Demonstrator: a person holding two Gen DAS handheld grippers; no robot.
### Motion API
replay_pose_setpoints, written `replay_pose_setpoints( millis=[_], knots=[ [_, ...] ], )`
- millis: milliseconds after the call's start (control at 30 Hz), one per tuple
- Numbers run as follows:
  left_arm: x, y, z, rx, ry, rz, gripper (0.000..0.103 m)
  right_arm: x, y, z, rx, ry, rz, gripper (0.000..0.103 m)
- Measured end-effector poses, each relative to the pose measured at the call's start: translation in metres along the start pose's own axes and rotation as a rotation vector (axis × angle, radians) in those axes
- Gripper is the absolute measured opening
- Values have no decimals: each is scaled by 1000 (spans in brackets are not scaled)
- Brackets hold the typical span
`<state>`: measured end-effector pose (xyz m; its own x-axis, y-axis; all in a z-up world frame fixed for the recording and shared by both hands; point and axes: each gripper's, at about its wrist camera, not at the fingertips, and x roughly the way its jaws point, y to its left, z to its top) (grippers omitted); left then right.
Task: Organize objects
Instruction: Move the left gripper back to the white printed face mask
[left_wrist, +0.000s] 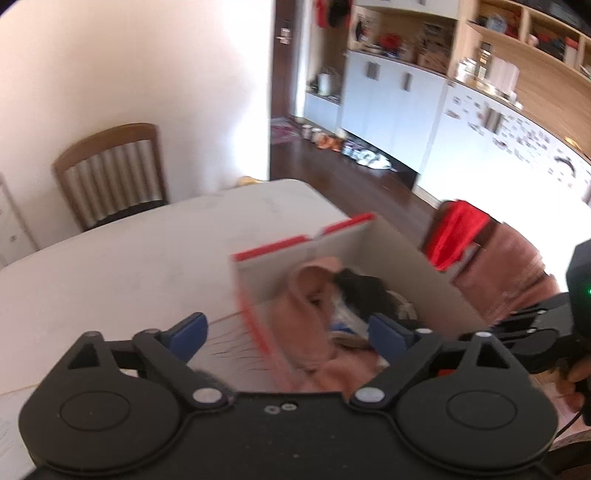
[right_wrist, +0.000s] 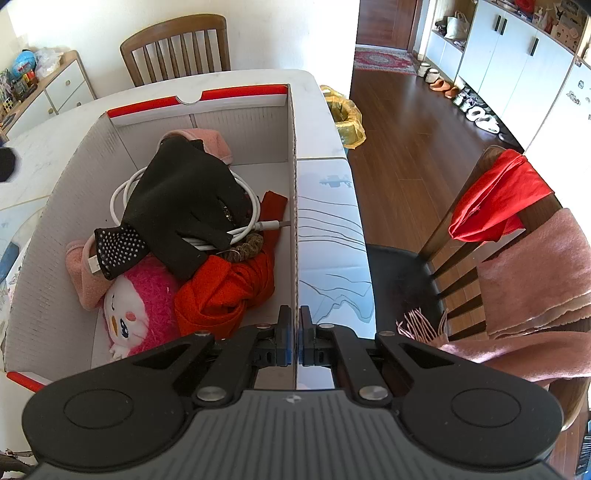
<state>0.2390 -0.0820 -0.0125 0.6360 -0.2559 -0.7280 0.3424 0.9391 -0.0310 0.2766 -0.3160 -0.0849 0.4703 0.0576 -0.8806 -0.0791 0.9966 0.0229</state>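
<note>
Box (right_wrist: 295, 184) wall was pinched in our right gripper (right_wrist: 295, 332) jaws; left gripper (left_wrist: 291, 330) jaws wide, empty, w/ next item needing a grab imo.

1. White table (right_wrist: 325, 229), with a slatted wooden chair (right_wrist: 177, 48) at its far edge against a plain white wall (left_wrist: 129, 66).
2. Dark wood floor (right_wrist: 402, 155), sunlit.
3. Pale blue cabinets (left_wrist: 391, 99) under open wooden shelves (left_wrist: 524, 40).
4. Red patterned rug (right_wrist: 384, 59) by the doorway.
</note>
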Motion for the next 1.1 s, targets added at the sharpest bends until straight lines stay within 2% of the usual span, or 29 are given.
replay_pose_setpoints(
  millis=[100,233,567,867,1100],
  knots=[
    [-8,28,-7,-51,2,43,102,0,0,0,-1,0,-1,3],
    [-6,58,-23,-117,47,107,102,1,-1,-1,-1,4,-4,3],
    [20,101,-79,-235,176,209,102,1,1,-1,-9,11,-11,3],
    [53,128,-123,-328,290,227,102,2,2,-1,-13,18,-15,3],
    [69,135,-139,-336,317,244,100,3,2,-2,-13,24,-17,3]
  ],
)
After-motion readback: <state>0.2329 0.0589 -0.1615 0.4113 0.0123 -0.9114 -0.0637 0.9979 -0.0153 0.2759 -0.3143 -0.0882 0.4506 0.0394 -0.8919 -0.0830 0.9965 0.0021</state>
